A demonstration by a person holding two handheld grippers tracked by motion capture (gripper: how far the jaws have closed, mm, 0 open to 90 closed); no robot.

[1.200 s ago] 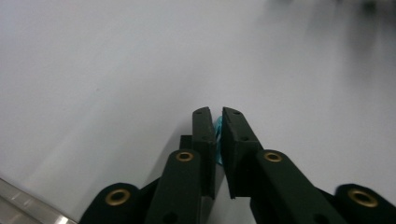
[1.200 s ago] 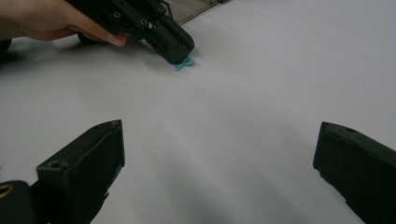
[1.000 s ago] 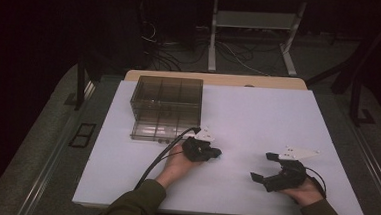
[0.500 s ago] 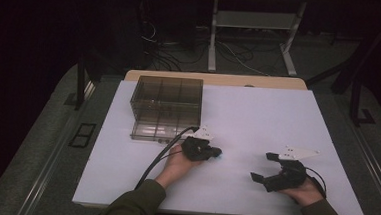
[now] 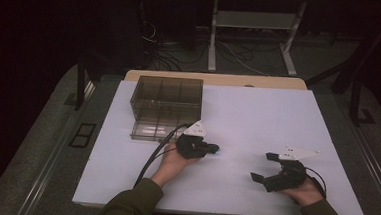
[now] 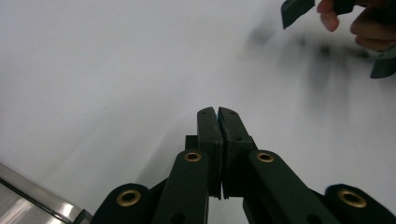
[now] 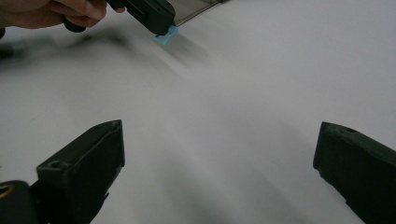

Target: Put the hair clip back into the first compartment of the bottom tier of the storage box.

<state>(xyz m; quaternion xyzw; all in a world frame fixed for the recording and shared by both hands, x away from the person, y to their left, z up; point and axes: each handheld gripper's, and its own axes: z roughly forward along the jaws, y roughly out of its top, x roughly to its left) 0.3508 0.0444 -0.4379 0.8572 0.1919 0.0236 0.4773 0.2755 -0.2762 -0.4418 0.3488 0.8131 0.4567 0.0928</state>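
Note:
My left gripper (image 5: 211, 149) rests near the middle of the white table (image 5: 258, 116), its jaws shut on a small light-blue piece (image 7: 166, 36) that pokes out at the tips. In the left gripper view only a thin blue sliver (image 6: 217, 117) shows between the closed jaws of that gripper (image 6: 217, 112). My right gripper (image 5: 264, 167) sits at the front right of the table, jaws wide open and empty. In the right gripper view the left gripper (image 7: 161, 30) shows at the top left, held by a hand.
A dark transparent compartment box (image 5: 166, 106) stands at the back left of the table, just behind the left gripper. A black cable (image 5: 153, 155) trails from the left gripper toward the front edge. Desk legs and cables (image 5: 217, 49) lie beyond the table.

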